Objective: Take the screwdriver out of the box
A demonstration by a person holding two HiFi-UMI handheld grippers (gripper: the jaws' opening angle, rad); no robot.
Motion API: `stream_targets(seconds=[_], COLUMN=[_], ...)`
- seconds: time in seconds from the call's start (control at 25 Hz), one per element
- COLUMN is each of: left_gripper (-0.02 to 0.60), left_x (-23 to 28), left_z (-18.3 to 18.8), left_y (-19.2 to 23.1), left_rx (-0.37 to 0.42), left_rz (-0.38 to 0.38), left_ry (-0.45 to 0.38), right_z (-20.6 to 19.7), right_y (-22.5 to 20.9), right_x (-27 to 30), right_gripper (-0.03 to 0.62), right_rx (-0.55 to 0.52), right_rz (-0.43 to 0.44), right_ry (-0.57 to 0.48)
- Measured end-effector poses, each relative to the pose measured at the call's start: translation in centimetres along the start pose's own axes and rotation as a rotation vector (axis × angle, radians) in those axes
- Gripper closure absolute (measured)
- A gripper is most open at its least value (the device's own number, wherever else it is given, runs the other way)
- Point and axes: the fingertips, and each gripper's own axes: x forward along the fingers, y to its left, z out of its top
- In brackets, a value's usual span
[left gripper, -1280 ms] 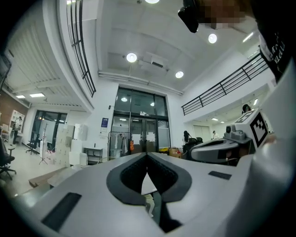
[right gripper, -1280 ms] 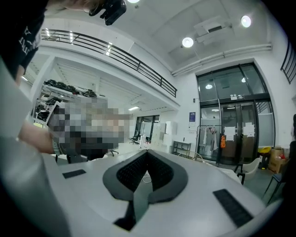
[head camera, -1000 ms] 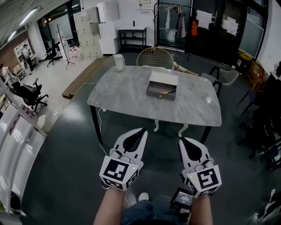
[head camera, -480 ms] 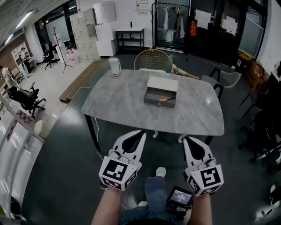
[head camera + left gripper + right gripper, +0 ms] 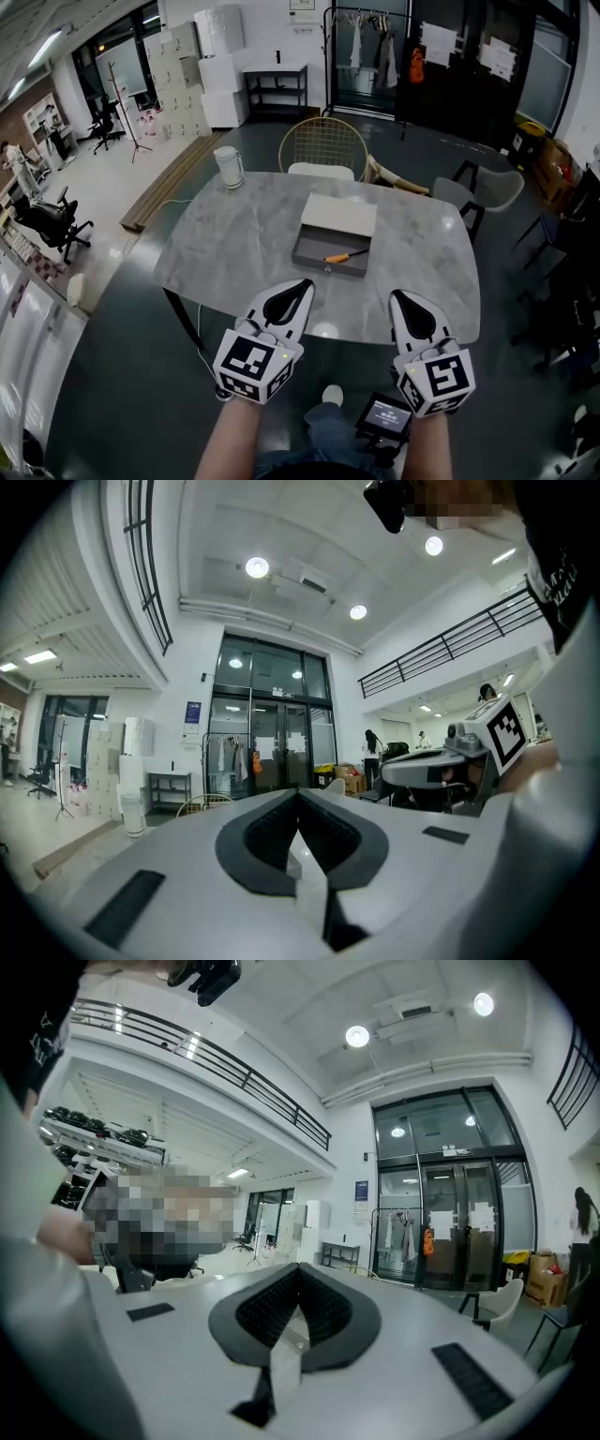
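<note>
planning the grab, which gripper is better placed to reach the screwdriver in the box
Left, narrowly. Both grippers are shut, empty and short of the table. The screwdriver lies in the box roughly between them, but its orange handle end points toward the left gripper; the right gripper faces the shaft.

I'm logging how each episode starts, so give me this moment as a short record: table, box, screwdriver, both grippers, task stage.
table: grey marble top, in front of the person
box: open, near the table's middle
screwdriver: orange handle, lying inside the box
left gripper: jaws together, empty, well apart from the box
right gripper: jaws together, empty, well apart from the box
other: white jug at the table's far left corner
task stage: screwdriver not yet touched
</note>
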Motion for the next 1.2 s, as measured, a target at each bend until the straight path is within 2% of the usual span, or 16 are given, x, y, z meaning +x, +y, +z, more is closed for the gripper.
stream_targets(seconds=[0.32,0.64,0.8,0.88,1.0,1.2], left_gripper=[0.568,0.568,0.564,0.511,0.476,0.476], left_x=[9.9,15.6,17.4,18.3,19.8,22.3], left_z=[0.4,-3.7,-5.5,-6.5,-8.3,-11.7], left_y=[3.0,5.0,5.1,5.0,5.2,6.3], left_rx=[-0.010,-0.077,-0.101,-0.104,-0.101,-0.080], left_rz=[0.000,0.016,-0.036,-0.077,-0.139,-0.215], left_ry=[0.050,0.210,0.266,0.308,0.375,0.486], right_z=[0.2,-2.1,-3.9,-4.6,-5.6,-8.1], right_y=[-7.9,-12.8,-14.2,-14.8,-15.8,-17.9], right_x=[6.2,9.6,10.6,11.2,12.5,14.7], right_gripper=[0.569,0.569,0.569,0.569,0.569,0.569], right_rx=[0.006,0.045,0.085,0.096,0.107,0.108], right_rz=[-0.011,-0.030,-0.052,-0.059,-0.076,-0.116], right_ry=[0.010,0.040,0.068,0.080,0.105,0.180])
